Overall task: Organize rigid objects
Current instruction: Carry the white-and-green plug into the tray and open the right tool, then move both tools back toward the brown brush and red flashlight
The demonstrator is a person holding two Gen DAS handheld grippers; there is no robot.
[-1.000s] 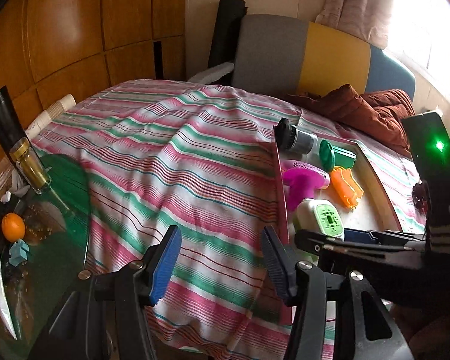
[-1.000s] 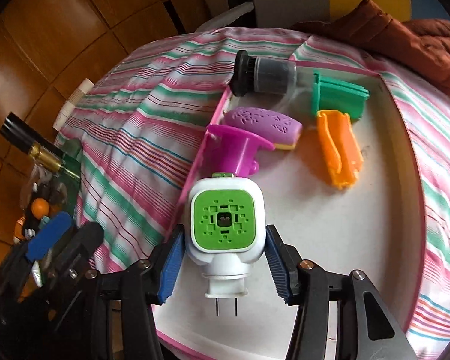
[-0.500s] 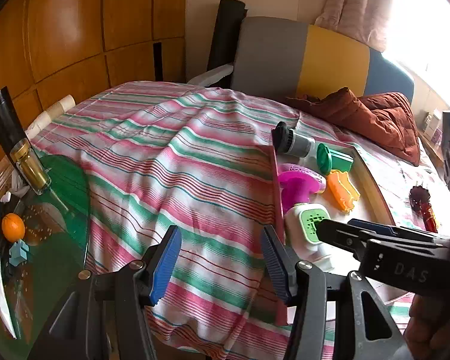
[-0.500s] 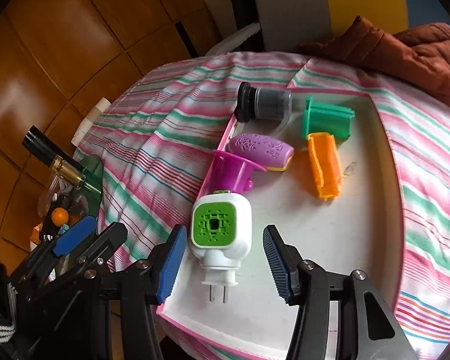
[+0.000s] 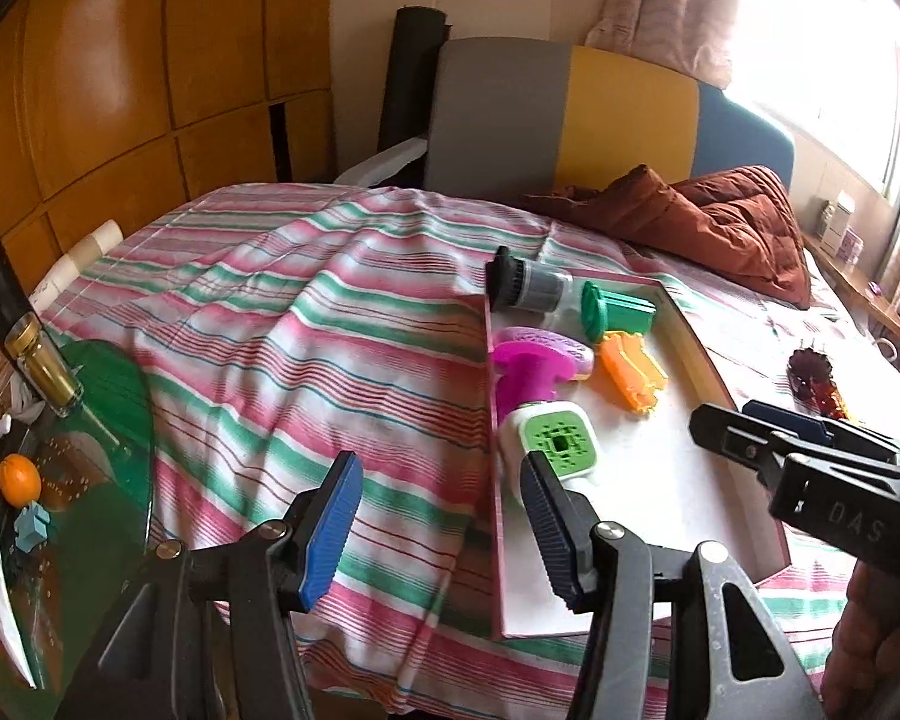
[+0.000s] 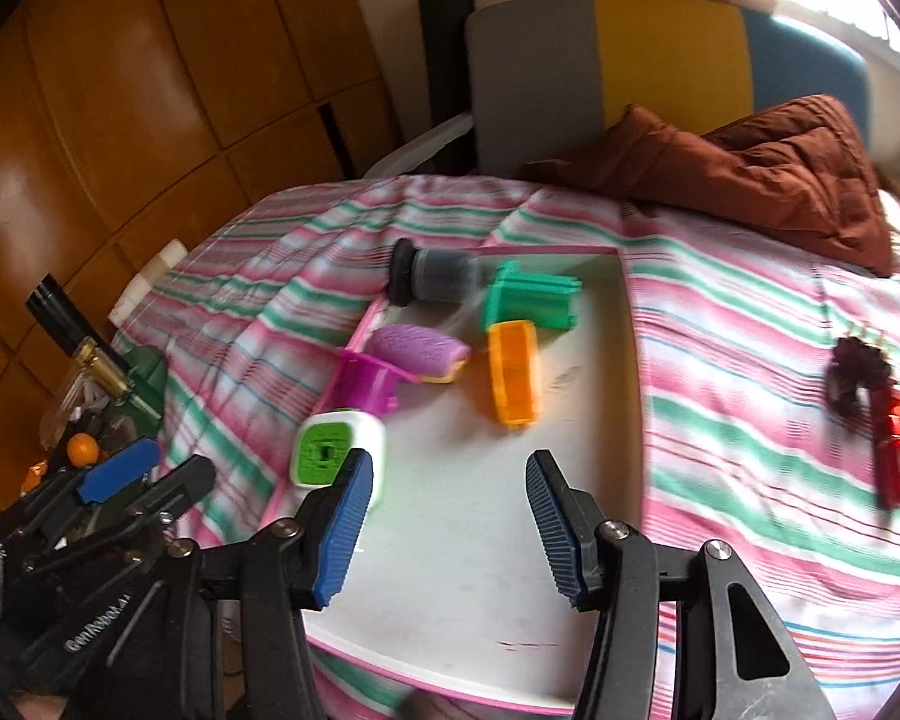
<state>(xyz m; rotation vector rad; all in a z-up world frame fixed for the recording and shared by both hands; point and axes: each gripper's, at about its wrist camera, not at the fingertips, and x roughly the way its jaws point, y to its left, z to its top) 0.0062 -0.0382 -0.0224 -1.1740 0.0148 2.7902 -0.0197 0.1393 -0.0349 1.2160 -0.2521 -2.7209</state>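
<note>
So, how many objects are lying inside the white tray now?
6, all toward its far-left part: black-capped bottle at the far corner, green piece beside it, purple oval, orange piece, magenta piece, and the white-green plug-in device nearest. Nothing seems hidden.

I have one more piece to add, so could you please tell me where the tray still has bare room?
The tray is bare across its near half and right side, between the orange piece and the right rim. It is crowded along the left rim: white-and-green plug-in, magenta piece, purple brush, grey cylinder.
</note>
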